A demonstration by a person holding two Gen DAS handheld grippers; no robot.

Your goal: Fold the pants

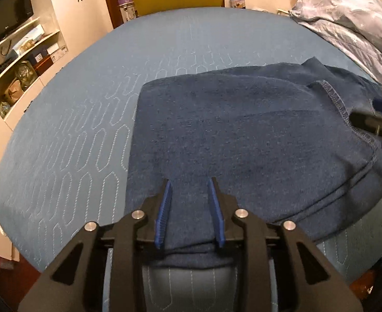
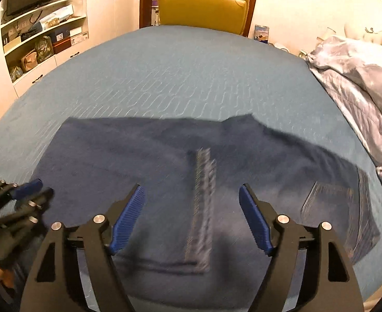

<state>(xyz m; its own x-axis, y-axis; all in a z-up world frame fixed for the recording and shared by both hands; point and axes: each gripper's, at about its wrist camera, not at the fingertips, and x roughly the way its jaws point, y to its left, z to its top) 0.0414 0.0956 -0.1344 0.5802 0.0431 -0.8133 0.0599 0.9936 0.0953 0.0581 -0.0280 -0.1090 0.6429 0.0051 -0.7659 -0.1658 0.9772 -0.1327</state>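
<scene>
Dark blue pants [image 1: 243,135] lie folded flat on the blue quilted bed; they also show in the right wrist view [image 2: 165,161], blurred, with a stitched seam running down the middle. My left gripper [image 1: 190,182] is open, its blue pads a little apart just above the near edge of the pants, holding nothing. My right gripper [image 2: 192,191] is wide open above the near part of the pants, empty. The right gripper shows at the right edge of the left wrist view [image 1: 381,119]. The left gripper shows at the left edge of the right wrist view [image 2: 21,200].
The blue quilted bed [image 1: 87,119] stretches to the far side. A crumpled grey star-print duvet [image 2: 360,83] lies along the right. A yellow armchair [image 2: 204,7] stands beyond the bed. Shelves with boxes and a TV [image 1: 11,59] are at the left.
</scene>
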